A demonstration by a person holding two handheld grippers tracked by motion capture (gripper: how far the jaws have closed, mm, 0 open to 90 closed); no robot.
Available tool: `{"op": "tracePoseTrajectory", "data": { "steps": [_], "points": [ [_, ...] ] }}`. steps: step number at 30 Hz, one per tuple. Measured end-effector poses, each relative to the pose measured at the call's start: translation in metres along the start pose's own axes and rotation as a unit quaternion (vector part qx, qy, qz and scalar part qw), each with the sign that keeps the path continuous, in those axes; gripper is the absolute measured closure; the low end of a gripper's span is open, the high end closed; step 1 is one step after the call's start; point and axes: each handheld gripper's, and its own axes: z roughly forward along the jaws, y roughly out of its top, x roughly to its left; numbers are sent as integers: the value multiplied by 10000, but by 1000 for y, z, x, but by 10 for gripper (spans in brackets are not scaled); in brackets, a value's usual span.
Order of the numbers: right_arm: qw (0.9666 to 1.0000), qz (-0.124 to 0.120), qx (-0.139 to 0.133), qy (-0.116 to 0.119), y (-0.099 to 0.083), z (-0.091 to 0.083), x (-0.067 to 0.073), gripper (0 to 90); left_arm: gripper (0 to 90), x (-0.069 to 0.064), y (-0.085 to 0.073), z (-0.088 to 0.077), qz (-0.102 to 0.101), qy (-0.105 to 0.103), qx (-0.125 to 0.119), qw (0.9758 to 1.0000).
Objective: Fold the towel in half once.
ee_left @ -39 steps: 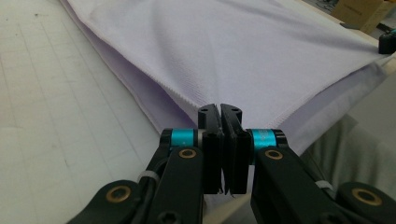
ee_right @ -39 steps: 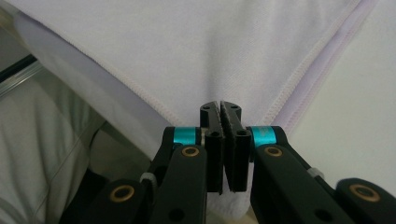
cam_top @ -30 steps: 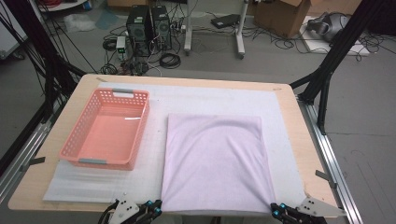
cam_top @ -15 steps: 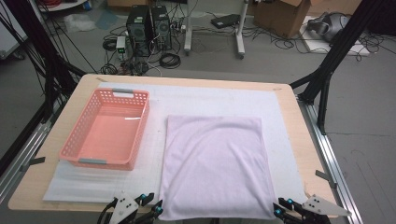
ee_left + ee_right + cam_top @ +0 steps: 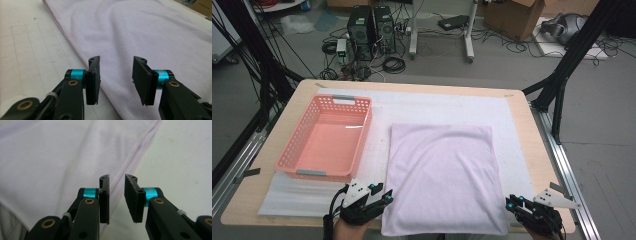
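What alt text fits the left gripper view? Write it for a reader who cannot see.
The left hand-held gripper holds its two black jaws apart, with nothing between them, just over the hemmed edge of a pale lilac towel. A white gridded mat lies beside it.

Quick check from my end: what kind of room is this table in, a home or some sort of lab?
Most likely a lab or test workshop, not a home. Behind the table stand two computer towers amid loose cables on a bare floor, a cardboard box sits farther back, and black frame struts flank the table.

Soft, even indoor light; slightly grainy, shadows faint.
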Motion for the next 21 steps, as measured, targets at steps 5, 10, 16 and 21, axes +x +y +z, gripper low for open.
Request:
{"op": "tracePoseTrajectory", "data": {
  "steps": [5, 10, 16, 21],
  "points": [
    [9999, 87, 66, -61, 11, 19, -10, 726, 571, 6, 7, 11, 126, -73, -50, 9999],
    [10000, -19, 90, -38, 19, 33, -12, 694, 529, 13, 12, 19, 148, -214, -117, 9996],
    [10000, 16, 57, 28, 24, 41, -16, 654, 508, 21, 16, 26, 174, -274, -113, 9994],
    [9999, -79, 111, 19, 29, 53, -13, 628, 508, 23, 18, 30, 183, -294, -102, 9993]
  ]
}}
